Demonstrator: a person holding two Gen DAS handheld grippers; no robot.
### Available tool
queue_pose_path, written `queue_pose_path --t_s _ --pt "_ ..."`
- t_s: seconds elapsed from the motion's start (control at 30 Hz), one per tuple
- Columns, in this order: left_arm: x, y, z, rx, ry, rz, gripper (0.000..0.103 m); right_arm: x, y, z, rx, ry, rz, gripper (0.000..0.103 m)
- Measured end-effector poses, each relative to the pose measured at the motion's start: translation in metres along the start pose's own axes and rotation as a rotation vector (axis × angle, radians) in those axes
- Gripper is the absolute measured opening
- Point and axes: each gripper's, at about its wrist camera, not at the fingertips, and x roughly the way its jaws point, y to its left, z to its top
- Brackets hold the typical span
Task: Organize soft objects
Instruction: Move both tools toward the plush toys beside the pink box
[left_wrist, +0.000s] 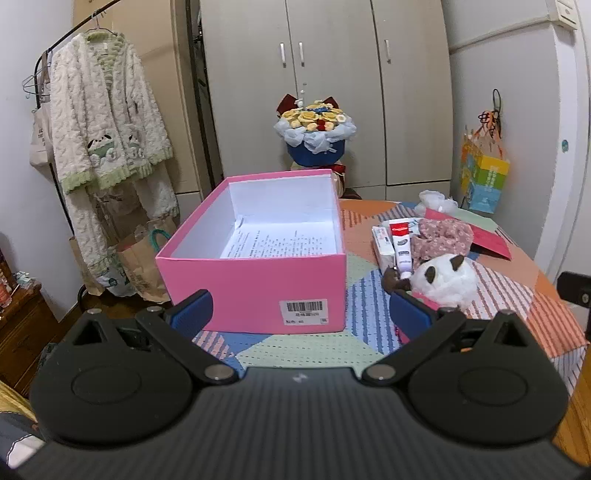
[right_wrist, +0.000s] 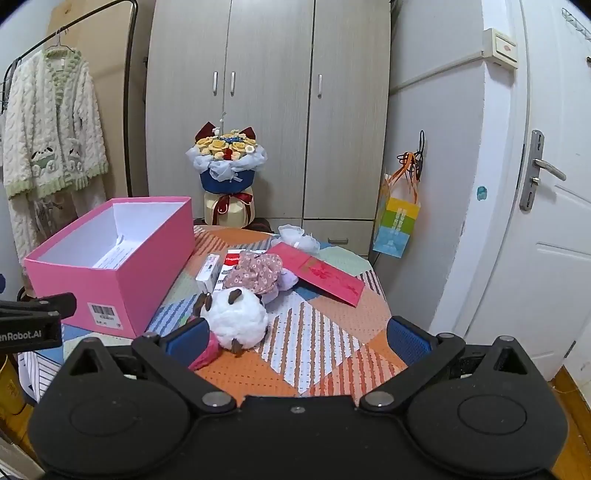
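The table (right_wrist: 332, 317) wears a patchwork cloth (right_wrist: 317, 343). Directly ahead of the left gripper (left_wrist: 301, 314) sits an open pink box (left_wrist: 258, 284). Ahead-left of the right gripper (right_wrist: 295, 336) lie a white plush (right_wrist: 236, 319), a floral fabric piece (right_wrist: 258, 273), small cartons (right_wrist: 208, 273) and a red envelope (right_wrist: 325, 277).

Barcode label (left_wrist: 303, 311) print on the pink box (left_wrist: 258, 291) too small to read, toothpaste tube (right_wrist: 232, 260) mostly hidden behind floral scrunchie (right_wrist: 255, 275), plush panda (right_wrist: 236, 319) partly behind right gripper's near finger.
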Motion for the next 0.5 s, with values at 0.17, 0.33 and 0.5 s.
queue_pose_path --t_s 0.17,0.33,0.5 --pt "-0.0038 -0.0016 -0.0037 0.019 -0.003 -0.001 0.103 0.0005 0.0007 -0.0030 0.003 0.012 0.011 0.103" --pt "-0.0064 -0.0004 -0.0038 0.020 -0.005 0.000 0.103 0.0009 0.0007 -0.0033 0.000 0.018 0.018 0.103" --pt "-0.0048 -0.0001 -0.0042 0.015 0.018 -0.007 0.103 0.0016 0.0001 -0.0060 -0.003 0.033 0.032 0.103"
